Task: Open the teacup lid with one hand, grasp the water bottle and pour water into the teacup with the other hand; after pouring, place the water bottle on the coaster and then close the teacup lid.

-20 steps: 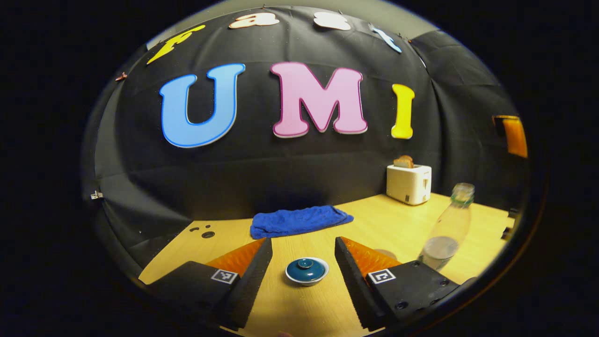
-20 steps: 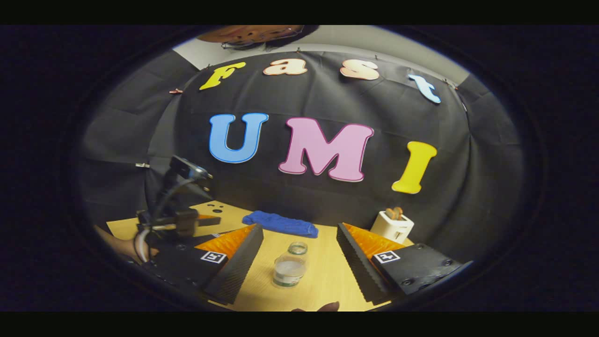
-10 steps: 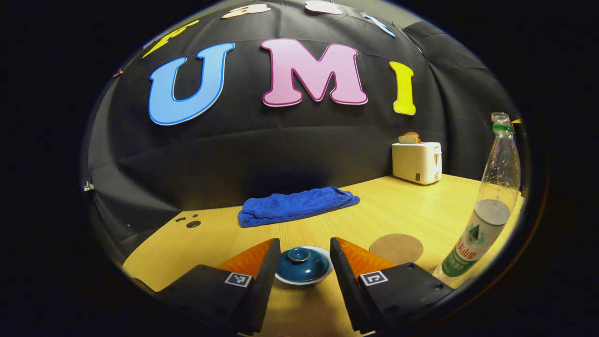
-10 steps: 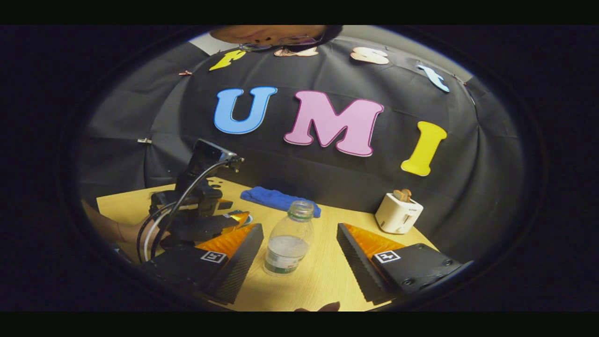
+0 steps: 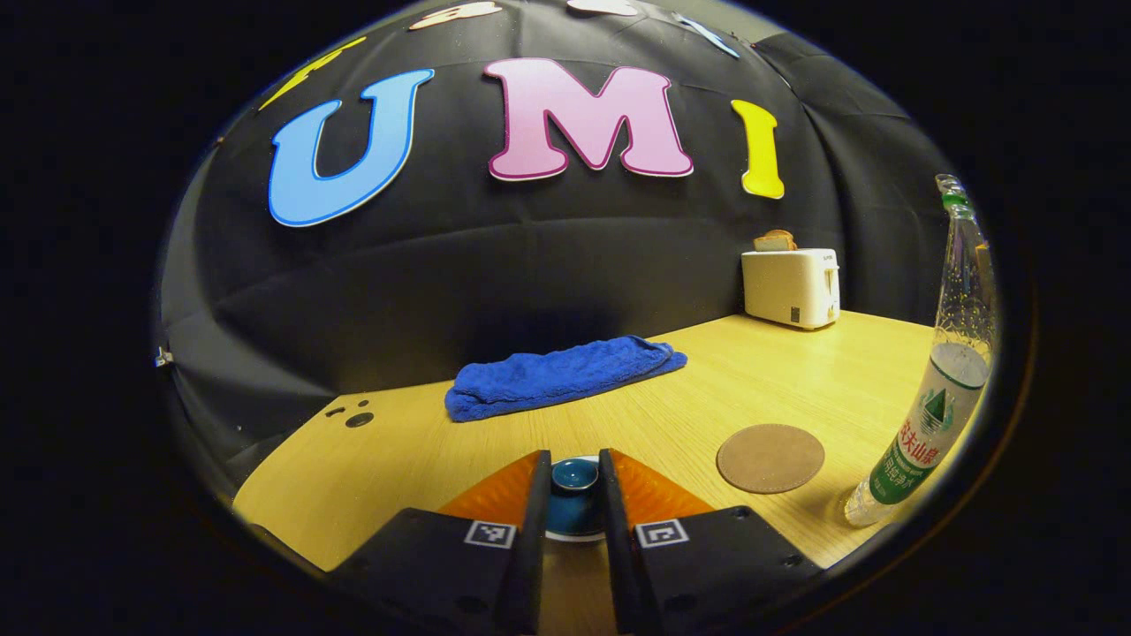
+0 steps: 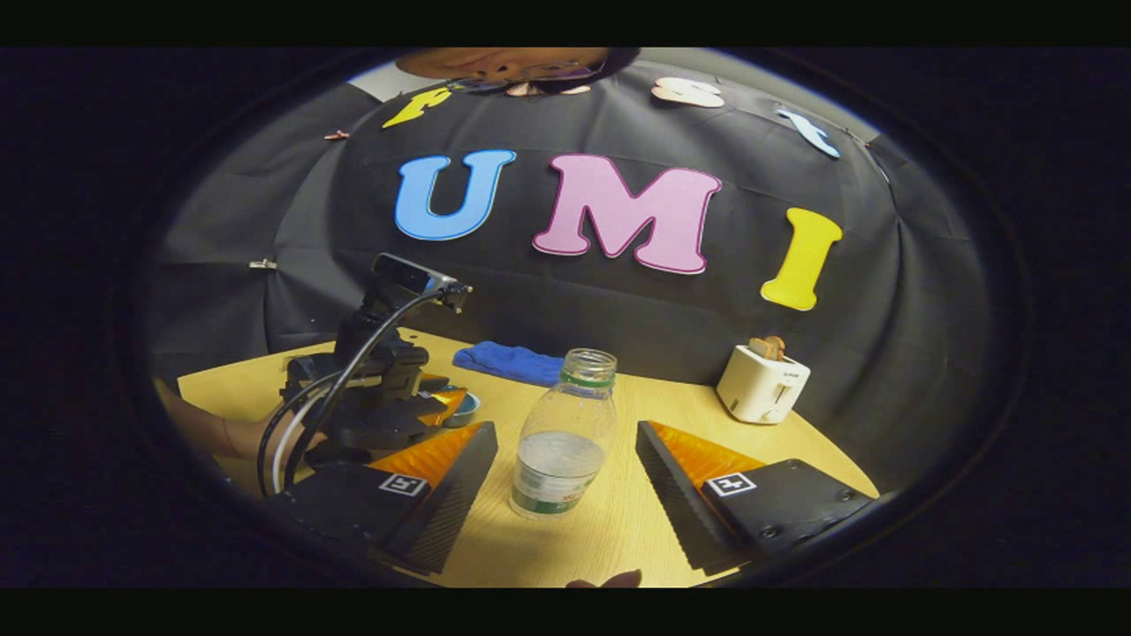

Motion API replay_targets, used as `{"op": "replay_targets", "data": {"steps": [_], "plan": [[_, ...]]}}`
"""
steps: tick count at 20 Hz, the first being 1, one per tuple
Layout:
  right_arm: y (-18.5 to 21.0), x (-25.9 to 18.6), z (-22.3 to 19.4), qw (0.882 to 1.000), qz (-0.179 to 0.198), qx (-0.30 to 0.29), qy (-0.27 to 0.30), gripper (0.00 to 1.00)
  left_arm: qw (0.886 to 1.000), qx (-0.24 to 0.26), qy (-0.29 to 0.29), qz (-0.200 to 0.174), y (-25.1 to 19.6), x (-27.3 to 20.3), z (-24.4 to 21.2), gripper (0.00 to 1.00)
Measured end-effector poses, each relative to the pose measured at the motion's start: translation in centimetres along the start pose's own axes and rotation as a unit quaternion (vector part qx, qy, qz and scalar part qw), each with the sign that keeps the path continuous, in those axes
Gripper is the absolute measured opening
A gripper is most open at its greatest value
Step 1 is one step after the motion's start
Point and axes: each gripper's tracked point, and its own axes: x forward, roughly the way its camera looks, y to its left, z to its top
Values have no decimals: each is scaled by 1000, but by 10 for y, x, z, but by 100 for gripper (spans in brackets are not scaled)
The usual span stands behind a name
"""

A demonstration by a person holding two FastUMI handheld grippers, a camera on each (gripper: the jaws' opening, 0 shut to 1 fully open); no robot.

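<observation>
Left gripper looks clamped on teacup lid, contact partly hidden; lift straight up, teacup stays put. Right gripper wide open around water bottle; grip mid-body.

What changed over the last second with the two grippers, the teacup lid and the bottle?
The left gripper came down and closed its fingers around the teacup lid; whether they press it yet is unclear. The right gripper moved in toward the water bottle, jaws wide open, not touching. Bottle, coaster, blue towel and toaster stayed put.
</observation>
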Motion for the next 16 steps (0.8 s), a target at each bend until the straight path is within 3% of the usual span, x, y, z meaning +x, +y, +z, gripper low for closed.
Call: {"op": "replay_targets", "data": {"steps": [3, 7, 10, 13, 15, 16], "plan": [[-4, 6, -9, 1000, -5, 13, 1, 98, 1000, -12, -6, -4, 0, -3, 2, 28], [-7, 13, -32, 999, -10, 29, 11, 98, 999, -37, -25, -1, 8, -18, 23, 35], [-6, 22, -46, 999, -7, 41, 14, 98, 998, -57, -26, 4, 16, -36, 37, 31], [-1, 33, -57, 998, 2, 59, 19, 98, 997, -72, -19, 14, 28, -52, 41, 35], [2, 40, -61, 998, 7, 67, 20, 98, 996, -83, -19, 19, 33, -59, 42, 31], [4, 43, -63, 997, 8, 67, 22, 98, 996, -87, -17, 21, 36, -62, 42, 35]]}}
